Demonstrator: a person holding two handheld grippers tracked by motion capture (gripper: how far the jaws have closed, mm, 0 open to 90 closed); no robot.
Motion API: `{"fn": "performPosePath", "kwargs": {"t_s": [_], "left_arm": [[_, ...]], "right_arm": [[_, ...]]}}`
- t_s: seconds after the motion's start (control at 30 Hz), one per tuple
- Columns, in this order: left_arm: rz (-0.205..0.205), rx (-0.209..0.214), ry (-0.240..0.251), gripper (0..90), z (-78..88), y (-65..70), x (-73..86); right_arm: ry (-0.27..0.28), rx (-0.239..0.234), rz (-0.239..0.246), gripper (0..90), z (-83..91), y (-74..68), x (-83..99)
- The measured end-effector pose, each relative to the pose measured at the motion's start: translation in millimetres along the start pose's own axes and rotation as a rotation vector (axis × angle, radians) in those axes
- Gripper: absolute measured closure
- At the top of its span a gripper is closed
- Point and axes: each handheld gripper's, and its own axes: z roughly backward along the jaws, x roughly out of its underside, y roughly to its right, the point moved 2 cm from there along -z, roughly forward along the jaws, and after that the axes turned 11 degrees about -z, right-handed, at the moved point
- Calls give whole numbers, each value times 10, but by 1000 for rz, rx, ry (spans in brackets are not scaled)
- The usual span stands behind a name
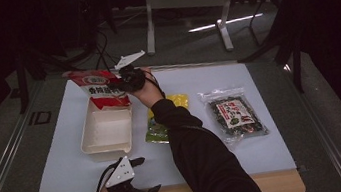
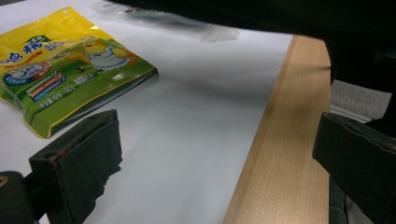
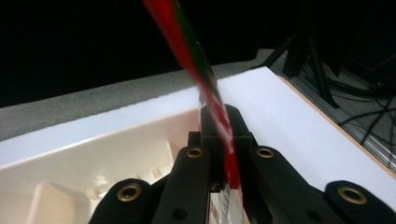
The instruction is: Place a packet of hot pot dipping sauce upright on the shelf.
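A red snack bag [image 1: 99,90] hangs by its edge over the far end of a cream plastic tray [image 1: 108,132], held upright. My right gripper [image 1: 115,86] is shut on that edge. In the right gripper view the red bag [image 3: 187,46] rises as a thin strip from the closed gripper [image 3: 219,122], with the tray [image 3: 93,158] just below. My left gripper [image 1: 148,175] rests at the table's near edge, open and holding nothing. Seen from the left gripper [image 2: 219,163], its jaws stand far apart over the white mat, and a yellow-green bag [image 2: 60,65] lies beyond them.
The yellow-green bag [image 1: 162,122] lies right of the tray, partly under the person's right sleeve. A clear bag of dark seaweed [image 1: 234,115] lies farther right. The white mat [image 1: 256,74] covers the wooden table [image 1: 272,190]; table legs stand behind.
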Motion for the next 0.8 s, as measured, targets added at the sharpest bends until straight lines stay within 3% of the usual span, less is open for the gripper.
{"fn": "performPosePath", "kwargs": {"t_s": [0.37,0.57,0.63,0.8], "left_arm": [[-7,5,-5,23,-20,15,-2],[-8,5,-5,23,-24,14,-8],[-8,7,-6,23,-26,15,-7],[-13,11,-10,23,-31,17,-6]], "right_arm": [[15,-9,-78,900,-90,63,153],[22,0,-85,900,-98,10,168],[23,-17,-107,899,-105,6,178],[17,-7,-100,897,-121,-11,200]]}}
